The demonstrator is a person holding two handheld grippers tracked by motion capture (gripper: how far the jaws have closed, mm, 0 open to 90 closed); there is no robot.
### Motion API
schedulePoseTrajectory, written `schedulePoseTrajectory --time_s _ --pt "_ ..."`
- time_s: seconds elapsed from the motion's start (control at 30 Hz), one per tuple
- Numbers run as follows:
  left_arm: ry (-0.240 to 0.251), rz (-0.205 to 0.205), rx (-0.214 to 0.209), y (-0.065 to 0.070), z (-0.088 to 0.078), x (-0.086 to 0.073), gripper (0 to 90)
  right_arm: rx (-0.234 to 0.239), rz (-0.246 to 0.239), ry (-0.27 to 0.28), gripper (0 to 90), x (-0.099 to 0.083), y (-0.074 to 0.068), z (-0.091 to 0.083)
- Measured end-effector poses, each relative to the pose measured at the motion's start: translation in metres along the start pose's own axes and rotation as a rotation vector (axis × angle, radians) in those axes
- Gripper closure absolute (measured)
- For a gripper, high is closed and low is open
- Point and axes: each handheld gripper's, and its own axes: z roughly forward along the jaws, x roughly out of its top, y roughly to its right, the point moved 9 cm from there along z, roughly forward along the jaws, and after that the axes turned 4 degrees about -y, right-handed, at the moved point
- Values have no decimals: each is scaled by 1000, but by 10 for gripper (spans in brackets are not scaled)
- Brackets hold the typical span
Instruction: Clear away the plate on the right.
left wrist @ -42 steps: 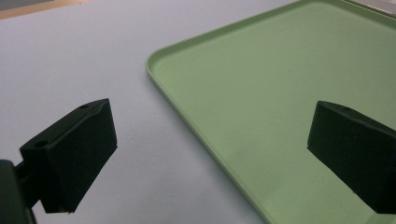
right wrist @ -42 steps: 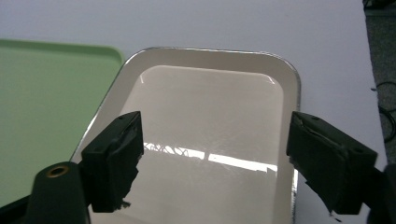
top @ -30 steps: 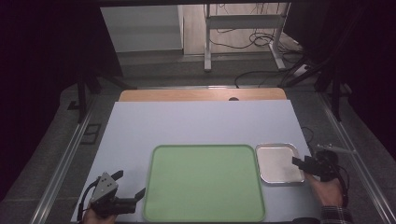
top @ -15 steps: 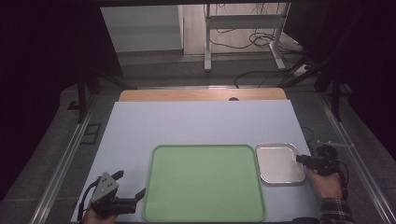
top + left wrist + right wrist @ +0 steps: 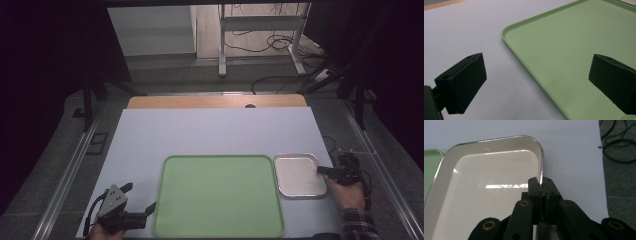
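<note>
- Nearest the person, left of the green tray [image 5: 218,195]: left gripper [image 5: 142,214] held low over the pale table sheet [image 5: 210,132], jaws spread wide and released, nothing between them.
- In the left gripper view: one jaw over the sheet just outside the green tray's [image 5: 574,62] rim, the other over the tray's bare floor; rounded tray corner between and beyond them.
- Just right of the green tray, almost touching its right edge: small metal tray [image 5: 299,174], shallow, shiny rim, lying flat on the sheet.
- At the metal tray's right rim: right gripper [image 5: 324,170], jaws just brought together and now clenched on that rim, one jaw inside the wall, one outside.
- In the right gripper view: right gripper [image 5: 540,185] pinching the thin rim of the metal tray [image 5: 484,192] just below its rounded far corner; green tray's edge at the far left.
- Beyond the green tray: bare sheet, then a wooden strip [image 5: 215,101] at the table's far edge.
- Farther still: dark floor with cables [image 5: 280,47] and a metal stand's legs.
</note>
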Motion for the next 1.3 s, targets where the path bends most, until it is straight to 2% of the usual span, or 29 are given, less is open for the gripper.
schedulePoseTrajectory --time_s 0.03,0.27,0.43,0.57,0.9,0.97,1.3 --pt "1 1 1 0 0 0 12 11 28 -7 886 0 0 0" --pt "2 1 3 0 0 0 12 81 108 14 892 2 2 -6" --pt "4 2 4 -1 -1 1 12 115 120 48 892 5 1 -13" --pt "5 3 5 -1 -1 1 12 115 104 73 890 8 -4 -17" --pt "3 2 6 -1 0 0 12 138 74 77 890 9 -20 -18" --pt "2 2 7 -1 0 0 12 145 54 75 889 9 -28 -17" --pt "-2 5 8 0 0 0 11 185 14 61 888 8 -55 -13"
